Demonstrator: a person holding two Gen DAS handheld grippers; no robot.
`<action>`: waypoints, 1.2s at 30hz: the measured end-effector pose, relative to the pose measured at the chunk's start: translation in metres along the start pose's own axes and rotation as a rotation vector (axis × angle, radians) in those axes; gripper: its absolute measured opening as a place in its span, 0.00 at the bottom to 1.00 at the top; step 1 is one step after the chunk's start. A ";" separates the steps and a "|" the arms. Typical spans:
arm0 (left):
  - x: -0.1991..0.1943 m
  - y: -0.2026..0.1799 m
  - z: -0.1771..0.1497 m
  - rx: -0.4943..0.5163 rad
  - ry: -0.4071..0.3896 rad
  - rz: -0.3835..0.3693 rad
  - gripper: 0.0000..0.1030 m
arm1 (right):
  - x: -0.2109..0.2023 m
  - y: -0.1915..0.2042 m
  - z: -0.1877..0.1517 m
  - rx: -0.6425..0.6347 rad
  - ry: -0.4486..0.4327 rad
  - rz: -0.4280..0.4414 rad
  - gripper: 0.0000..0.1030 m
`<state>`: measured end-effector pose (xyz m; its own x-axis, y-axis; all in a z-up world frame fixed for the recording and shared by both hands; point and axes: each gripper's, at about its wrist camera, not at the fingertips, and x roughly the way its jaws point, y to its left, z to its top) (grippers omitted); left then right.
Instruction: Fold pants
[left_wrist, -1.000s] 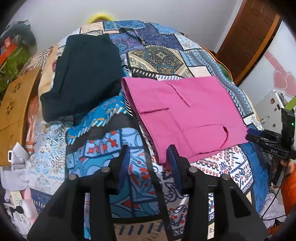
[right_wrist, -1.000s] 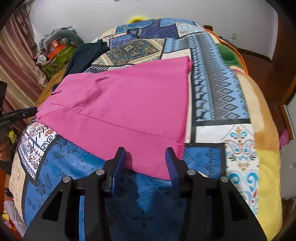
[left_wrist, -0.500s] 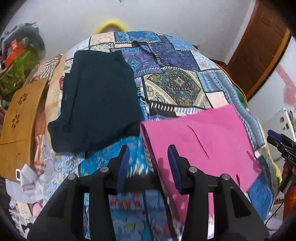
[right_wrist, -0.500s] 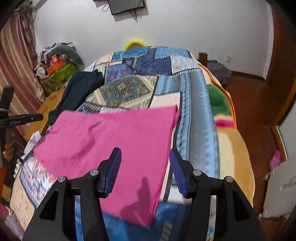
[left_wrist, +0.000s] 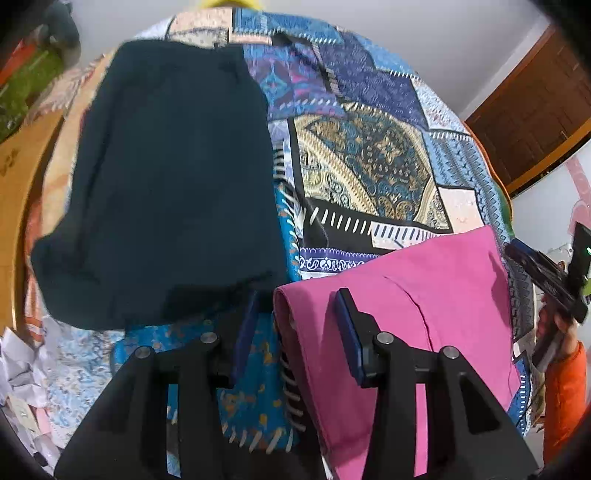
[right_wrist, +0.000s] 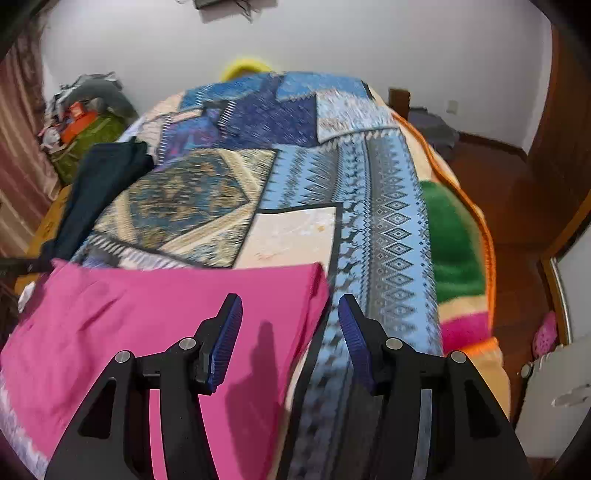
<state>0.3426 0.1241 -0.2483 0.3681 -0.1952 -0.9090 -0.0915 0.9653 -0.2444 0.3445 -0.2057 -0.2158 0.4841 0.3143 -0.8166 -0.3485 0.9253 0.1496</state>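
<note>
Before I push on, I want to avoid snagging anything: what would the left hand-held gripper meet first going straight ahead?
Probably the pink pants: their folded left corner lies between the open fingers of the left hand-held gripper. The dark garment lies beyond, to the left. Depth is unclear, so height above the bedspread cannot be told.

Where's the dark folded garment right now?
In the left wrist view, the dark garment lies on the patterned blanket, upper left, just left of the pink pants.
</note>
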 end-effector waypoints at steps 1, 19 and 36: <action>0.003 0.000 0.000 -0.003 0.007 -0.009 0.41 | 0.009 -0.004 0.003 0.016 0.011 0.005 0.49; -0.009 -0.012 -0.009 0.064 -0.059 0.054 0.09 | 0.045 0.001 0.006 -0.044 0.055 0.015 0.05; -0.007 -0.016 -0.002 0.119 -0.092 0.223 0.10 | 0.042 0.001 0.007 -0.054 0.022 -0.093 0.06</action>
<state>0.3397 0.1091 -0.2390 0.4341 0.0356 -0.9002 -0.0723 0.9974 0.0045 0.3703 -0.1901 -0.2461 0.4992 0.2221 -0.8376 -0.3454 0.9375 0.0427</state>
